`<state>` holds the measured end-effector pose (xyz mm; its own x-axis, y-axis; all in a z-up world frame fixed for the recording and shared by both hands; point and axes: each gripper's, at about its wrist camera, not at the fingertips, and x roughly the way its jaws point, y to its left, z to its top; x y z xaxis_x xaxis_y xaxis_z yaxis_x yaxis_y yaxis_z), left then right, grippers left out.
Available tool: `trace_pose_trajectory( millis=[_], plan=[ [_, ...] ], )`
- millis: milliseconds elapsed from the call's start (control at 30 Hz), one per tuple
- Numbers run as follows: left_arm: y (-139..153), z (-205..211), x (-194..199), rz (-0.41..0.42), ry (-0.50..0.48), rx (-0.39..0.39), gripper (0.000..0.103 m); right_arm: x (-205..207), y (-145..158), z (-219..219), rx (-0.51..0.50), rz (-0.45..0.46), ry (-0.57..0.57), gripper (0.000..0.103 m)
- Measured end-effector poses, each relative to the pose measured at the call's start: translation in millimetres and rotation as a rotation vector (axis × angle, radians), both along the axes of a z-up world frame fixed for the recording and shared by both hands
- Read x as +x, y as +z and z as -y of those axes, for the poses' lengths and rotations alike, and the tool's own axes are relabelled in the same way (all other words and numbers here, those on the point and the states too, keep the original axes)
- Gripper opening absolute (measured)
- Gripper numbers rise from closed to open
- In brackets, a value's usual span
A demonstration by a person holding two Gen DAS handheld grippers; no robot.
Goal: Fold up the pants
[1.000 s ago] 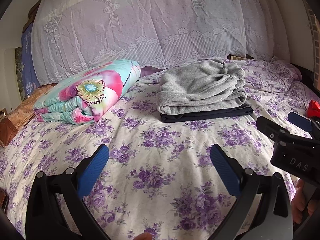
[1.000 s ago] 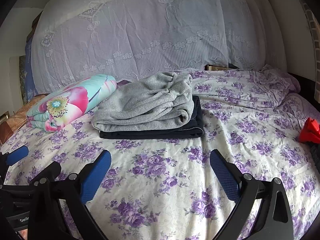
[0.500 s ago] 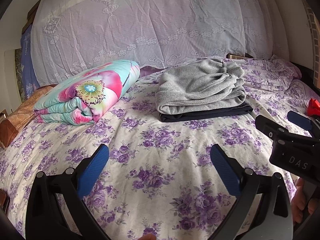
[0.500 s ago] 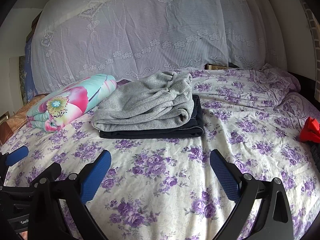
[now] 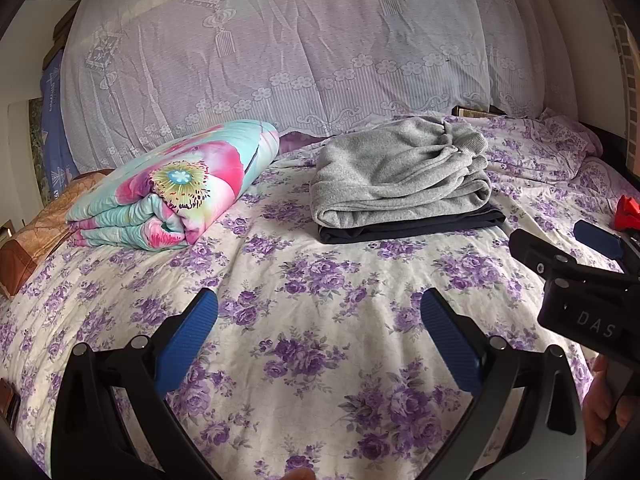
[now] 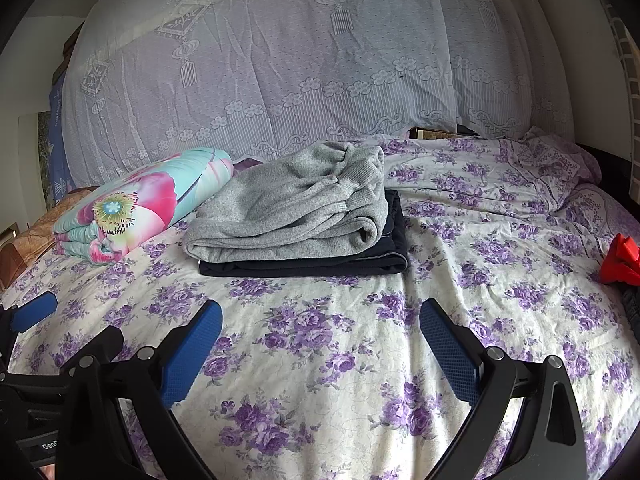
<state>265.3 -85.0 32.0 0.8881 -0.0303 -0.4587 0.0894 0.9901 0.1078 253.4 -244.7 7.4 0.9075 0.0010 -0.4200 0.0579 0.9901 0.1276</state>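
Observation:
Folded grey pants point(image 5: 400, 176) point(image 6: 292, 208) lie on top of a folded dark garment point(image 5: 408, 227) point(image 6: 312, 266) at the far middle of the bed. My left gripper point(image 5: 319, 316) hovers open over the floral bedspread, well short of the stack, nothing between its blue pads. My right gripper point(image 6: 320, 320) is likewise open and empty, nearer the stack's front edge. In the left wrist view the right gripper's body point(image 5: 580, 280) shows at the right edge. A blue tip of the left gripper point(image 6: 34, 314) appears at the left in the right wrist view.
A rolled floral quilt point(image 5: 172, 188) point(image 6: 136, 204) lies left of the stack. A red object point(image 5: 626, 212) point(image 6: 620, 260) sits at the bed's right side. A lace-covered headboard point(image 5: 300, 48) rises behind. A brown pillow point(image 5: 36, 236) is at far left. A hand point(image 5: 600, 408) holds the right gripper.
Both views have shifted very slightly; the stack sits marginally higher in frame. Both grippers stay open and nothing on the bed has moved.

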Motion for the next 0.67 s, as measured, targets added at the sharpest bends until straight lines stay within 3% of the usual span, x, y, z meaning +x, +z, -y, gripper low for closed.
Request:
trace_pose_trajectory(
  millis=[367, 667],
  plan=[
    [1, 3, -4, 0.019, -0.030, 0.021, 0.099, 1, 0, 1, 0.004, -0.002, 0.000, 0.099],
    [0, -11, 6, -0.028, -0.022, -0.036, 0.099, 1, -1, 1, 0.010, -0.008, 0.000, 0.099]
  ],
)
